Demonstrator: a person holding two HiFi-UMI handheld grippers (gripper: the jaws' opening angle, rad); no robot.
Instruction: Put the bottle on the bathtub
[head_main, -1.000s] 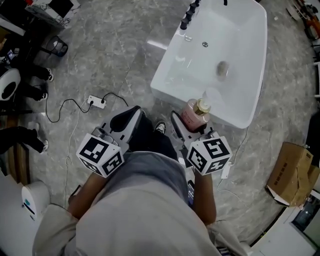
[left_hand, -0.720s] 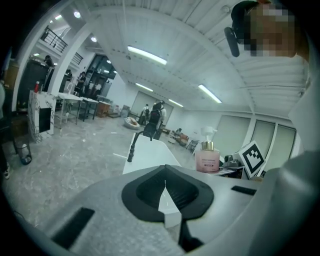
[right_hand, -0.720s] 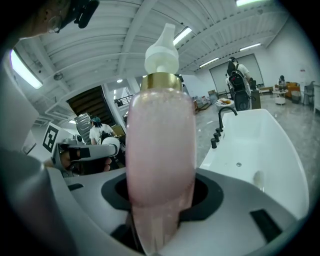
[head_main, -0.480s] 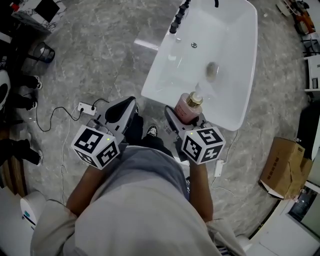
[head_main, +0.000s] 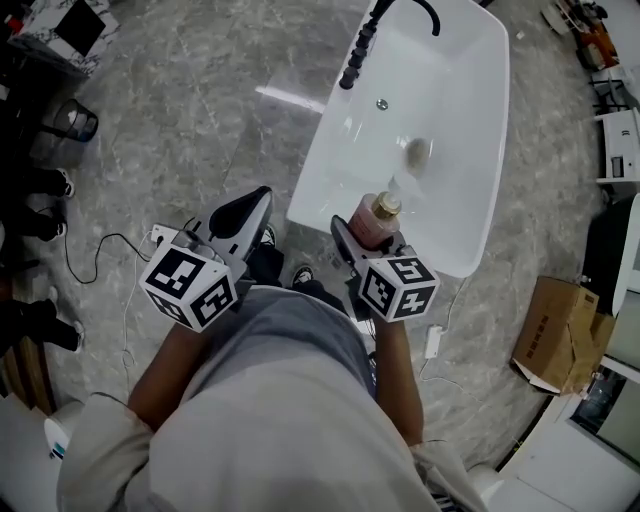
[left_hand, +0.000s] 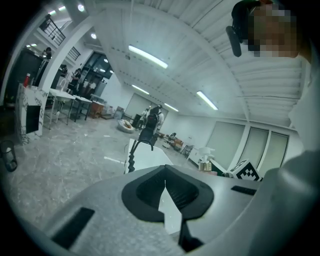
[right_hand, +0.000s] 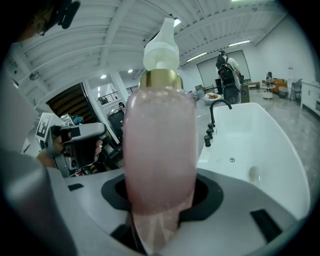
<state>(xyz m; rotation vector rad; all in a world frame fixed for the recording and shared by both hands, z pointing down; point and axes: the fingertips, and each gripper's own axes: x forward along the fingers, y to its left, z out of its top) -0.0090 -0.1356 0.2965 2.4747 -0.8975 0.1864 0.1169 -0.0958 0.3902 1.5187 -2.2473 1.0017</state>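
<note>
One pink bottle (right_hand: 159, 150) stands upright, clamped in the right gripper (head_main: 366, 238), at the near rim of the bathtub (head_main: 470, 150).
Both jaws press on the bottle's lower body; its gold collar and white pump rise above them, and the tub lies just ahead. Beside it, the left gripper (left_hand: 165, 187) has its jaws together, with nothing between them.

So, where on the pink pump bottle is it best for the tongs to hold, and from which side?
Grip the bottle on its wide pink body, low down, from the side, as the right tongs do now. It stands upright and its walls are straight there; the gold collar and white pump are narrow and would likely slip.
</note>
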